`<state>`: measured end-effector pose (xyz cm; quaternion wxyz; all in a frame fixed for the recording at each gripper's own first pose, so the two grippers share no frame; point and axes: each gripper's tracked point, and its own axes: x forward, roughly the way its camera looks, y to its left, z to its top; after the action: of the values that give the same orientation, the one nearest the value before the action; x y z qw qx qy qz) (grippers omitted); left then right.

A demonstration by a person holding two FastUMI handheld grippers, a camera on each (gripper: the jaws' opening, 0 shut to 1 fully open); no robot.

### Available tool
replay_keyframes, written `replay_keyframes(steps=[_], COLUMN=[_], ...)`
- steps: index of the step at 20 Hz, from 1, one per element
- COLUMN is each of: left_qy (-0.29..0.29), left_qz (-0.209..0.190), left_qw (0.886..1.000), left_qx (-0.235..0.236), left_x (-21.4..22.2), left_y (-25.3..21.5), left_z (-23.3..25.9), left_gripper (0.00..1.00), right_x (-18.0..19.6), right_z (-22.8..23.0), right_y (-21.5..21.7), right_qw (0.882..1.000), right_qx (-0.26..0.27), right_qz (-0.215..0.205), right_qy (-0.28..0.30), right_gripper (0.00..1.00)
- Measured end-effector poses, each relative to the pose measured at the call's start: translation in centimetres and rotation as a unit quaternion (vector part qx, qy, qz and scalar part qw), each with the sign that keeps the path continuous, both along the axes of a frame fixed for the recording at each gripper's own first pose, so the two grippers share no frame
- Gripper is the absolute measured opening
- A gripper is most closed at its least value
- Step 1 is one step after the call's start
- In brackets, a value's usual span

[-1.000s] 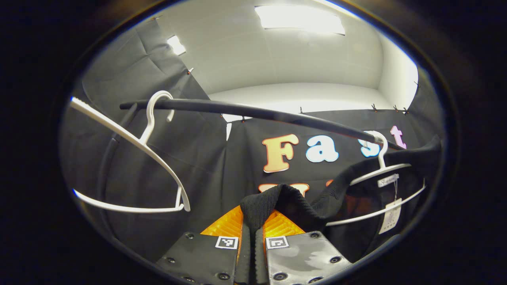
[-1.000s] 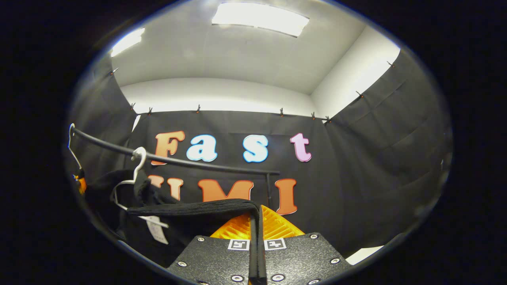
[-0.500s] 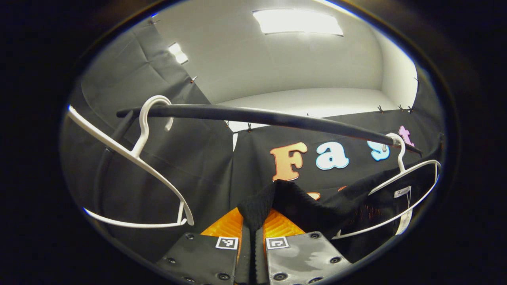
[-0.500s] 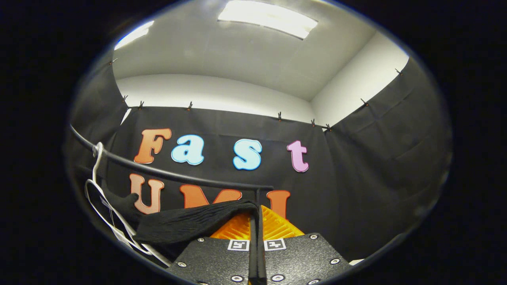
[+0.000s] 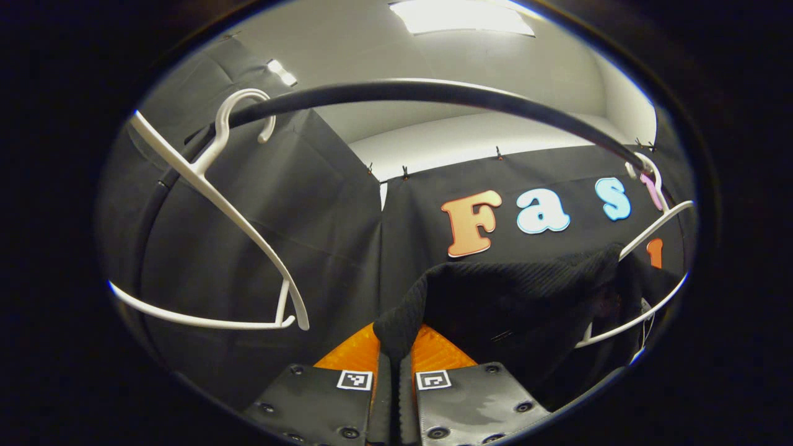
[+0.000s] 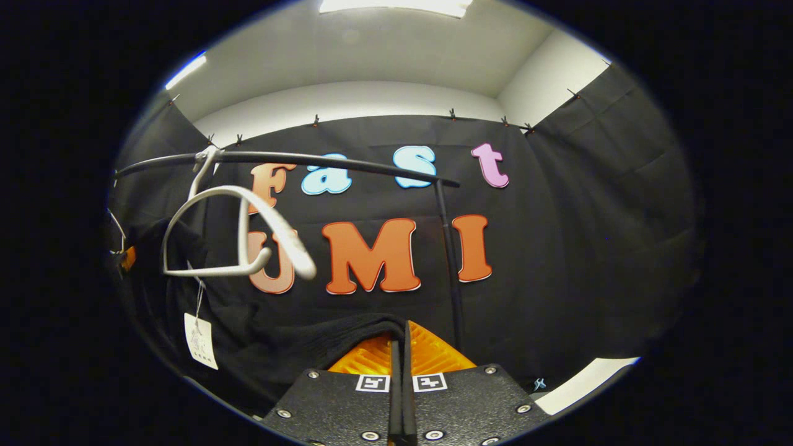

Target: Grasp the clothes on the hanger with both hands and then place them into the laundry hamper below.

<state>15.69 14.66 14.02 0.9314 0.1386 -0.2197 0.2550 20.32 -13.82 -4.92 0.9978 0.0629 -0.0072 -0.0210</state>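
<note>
A black knit garment (image 5: 514,303) hangs stretched between my two grippers. My left gripper (image 5: 395,347) is shut on one bunched edge of it, low in the left gripper view. My right gripper (image 6: 401,347) is shut on the other edge of the garment (image 6: 297,347), which sags to the left with a white tag (image 6: 201,341) dangling. The white hanger (image 6: 241,232) it hung on now swings bare from the black rail (image 6: 310,160); this hanger (image 5: 650,266) also shows at the right of the left gripper view, partly behind the cloth.
A second empty white hanger (image 5: 217,248) hangs on the rail (image 5: 403,93) at the left in the left gripper view. The rail's upright post (image 6: 451,260) stands just behind my right gripper. A pale strip of floor (image 6: 588,384) shows at lower right.
Both grippers have dropped lower, so the rail now sits higher in both views. The garment has slipped off the white hanger, which swings free and bare.
</note>
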Motion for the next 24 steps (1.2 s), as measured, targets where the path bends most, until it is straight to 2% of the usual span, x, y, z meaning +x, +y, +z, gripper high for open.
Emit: replay_keyframes(steps=[3,5,9,13,16,20,24], left_qy=[0.009,0.02,0.055,0.092,0.136,0.211,0.302], left_qz=[0.016,0.027,0.023,0.013,-0.016,-0.068,-0.099], left_qw=[1.0,0.999,0.997,0.995,0.99,0.974,0.944], left_qx=[-0.012,-0.019,-0.053,-0.019,-0.012,-0.049,-0.087], left_x=[1.0,1.1,0.1,-2.2,-3.4,-5.2,-8.0], left_y=[1.7,3.2,4.1,2.2,-0.3,-3.6,-6.3], left_z=[-0.6,-1.3,-4.9,-7.5,-10.9,-18.1,-27.1], left_gripper=[0.12,0.12,0.12,0.12,0.12,0.12,0.12], right_x=[-1.7,-2.2,-3.9,-5.4,-7.3,-9.1,-11.2], right_z=[-2.0,-2.4,-3.1,-4.6,-6.5,-8.9,-13.5], right_y=[4.6,6.9,10.5,13.5,15.0,16.0,16.5], right_qw=[0.999,0.998,0.995,0.991,0.988,0.983,0.975], right_qx=[0.011,0.015,0.022,0.019,0.012,0.022,0.013], right_qz=[0.046,0.063,0.096,0.123,0.136,0.151,0.154], right_qy=[0.02,0.023,0.031,0.049,0.068,0.106,0.16], right_gripper=[0.0,0.0,0.0,0.0,0.0,0.0,0.0])
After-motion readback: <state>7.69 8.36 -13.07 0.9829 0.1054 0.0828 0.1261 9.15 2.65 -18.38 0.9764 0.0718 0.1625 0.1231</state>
